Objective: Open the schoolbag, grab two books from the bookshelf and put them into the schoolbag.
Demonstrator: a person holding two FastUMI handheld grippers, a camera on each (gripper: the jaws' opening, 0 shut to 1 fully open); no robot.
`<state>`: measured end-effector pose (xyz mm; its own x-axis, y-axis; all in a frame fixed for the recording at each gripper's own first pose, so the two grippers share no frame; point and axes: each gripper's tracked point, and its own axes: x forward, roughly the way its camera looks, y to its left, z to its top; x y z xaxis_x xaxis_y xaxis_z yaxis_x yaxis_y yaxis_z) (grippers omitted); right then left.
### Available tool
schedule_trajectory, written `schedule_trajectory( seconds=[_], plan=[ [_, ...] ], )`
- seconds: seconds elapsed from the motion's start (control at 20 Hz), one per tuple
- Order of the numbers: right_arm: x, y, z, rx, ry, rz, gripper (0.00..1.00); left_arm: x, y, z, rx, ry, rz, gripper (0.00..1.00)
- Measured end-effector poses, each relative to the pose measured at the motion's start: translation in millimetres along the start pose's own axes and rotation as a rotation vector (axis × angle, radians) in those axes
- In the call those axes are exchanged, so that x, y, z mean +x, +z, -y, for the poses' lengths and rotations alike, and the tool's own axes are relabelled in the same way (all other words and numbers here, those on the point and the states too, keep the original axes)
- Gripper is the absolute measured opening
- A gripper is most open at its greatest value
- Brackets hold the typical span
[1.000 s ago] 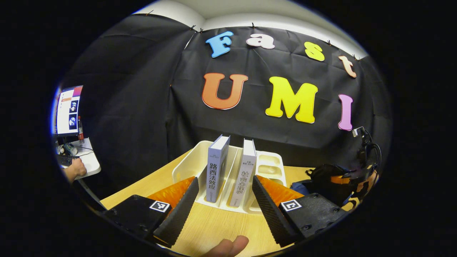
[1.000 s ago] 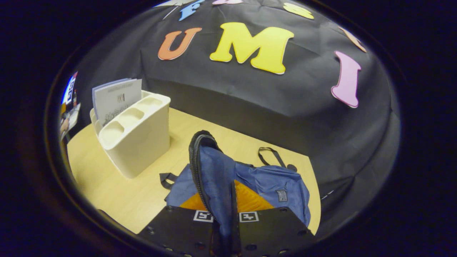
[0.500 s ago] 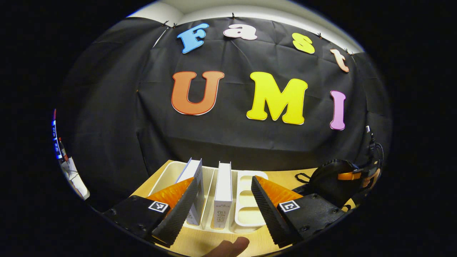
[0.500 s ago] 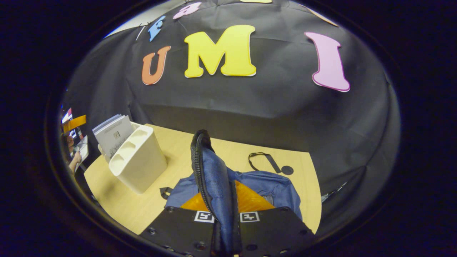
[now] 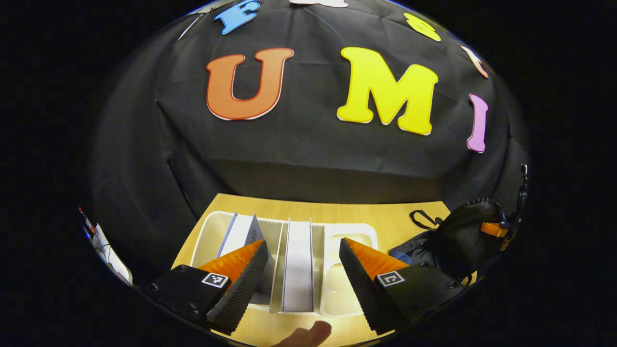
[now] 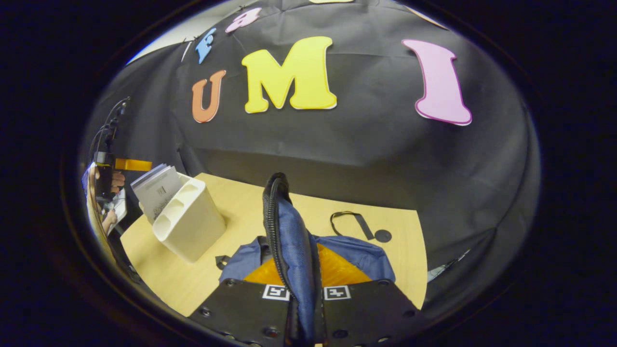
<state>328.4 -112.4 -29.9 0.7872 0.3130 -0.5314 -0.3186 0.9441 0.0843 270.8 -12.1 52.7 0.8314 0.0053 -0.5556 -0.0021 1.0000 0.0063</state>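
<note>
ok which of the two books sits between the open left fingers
The upright book in the rack's middle slot; the other book leans behind the left finger.

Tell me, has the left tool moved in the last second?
Yes. The left tool has come forward and risen above the white book rack, now looking down on the books' top edges.

The left gripper (image 5: 301, 279) is climbing over the bookshelf (image 5: 207, 231), now looking down on the top edges of the 2 books (image 5: 297, 260), jaws still spread wide either side of them. Beside the bookshelf, the right gripper (image 6: 303, 332) is lifting the schoolbag (image 6: 294, 250) flap higher, the bookshelf shrinking away in the right gripper view.
</note>
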Motion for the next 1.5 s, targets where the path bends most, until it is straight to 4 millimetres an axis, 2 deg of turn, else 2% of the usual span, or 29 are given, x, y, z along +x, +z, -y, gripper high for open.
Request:
schedule_trajectory(
  seconds=[0.3,0.4,0.5,0.55,0.6,0.7,0.75,0.8,0.85,0.9,0.95,1.0,1.1,1.2,1.35,1.5],
  plan=[
    [-8,-5,10,0.003,-0.009,0.010,0.08,38,-30,-4,0.074,0.047,-0.250,0.93],
    [-8,-8,9,0.012,-0.010,0.004,0.08,44,-37,-14,0.096,0.084,-0.303,0.90],
    [-7,-9,8,-0.008,-0.014,0.005,0.08,50,-49,-8,0.129,0.040,-0.372,0.92],
    [-6,-11,5,-0.018,-0.012,0.004,0.11,55,-52,-11,0.144,0.031,-0.394,0.83],
    [-6,-12,4,-0.025,-0.011,-0.001,0.11,58,-58,-15,0.151,0.049,-0.425,0.79],
    [-5,-13,3,-0.030,-0.013,-0.008,0.11,62,-66,-14,0.155,0.012,-0.477,0.77],
    [-5,-13,3,-0.033,-0.014,-0.007,0.11,67,-70,-11,0.151,-0.008,-0.490,0.68],
    [-4,-12,3,-0.033,-0.015,-0.006,0.11,64,-73,-10,0.140,-0.011,-0.502,0.62],
    [-5,-13,2,-0.033,-0.014,-0.005,0.11,63,-72,-7,0.138,-0.021,-0.514,0.52],
    [-5,-13,3,-0.035,-0.015,-0.005,0.11,63,-76,-7,0.141,-0.032,-0.522,0.51],
    [-4,-15,3,-0.033,-0.017,-0.008,0.11,62,-80,-6,0.147,-0.042,-0.537,0.55],
    [-4,-16,2,-0.026,-0.017,-0.016,0.11,59,-82,-7,0.154,-0.051,-0.547,0.49],
    [-3,-17,2,-0.017,-0.022,-0.025,0.11,57,-81,-8,0.158,-0.058,-0.545,0.49],
    [-2,-18,2,-0.022,-0.023,-0.025,0.11,51,-78,-10,0.150,-0.048,-0.532,0.53],
    [-3,-22,4,-0.020,-0.030,-0.026,0.11,43,-67,-21,0.181,0.002,-0.487,0.48],
    [-2,-23,6,-0.007,-0.030,-0.029,0.11,32,-59,-21,0.172,0.004,-0.449,0.47]
  ],
)
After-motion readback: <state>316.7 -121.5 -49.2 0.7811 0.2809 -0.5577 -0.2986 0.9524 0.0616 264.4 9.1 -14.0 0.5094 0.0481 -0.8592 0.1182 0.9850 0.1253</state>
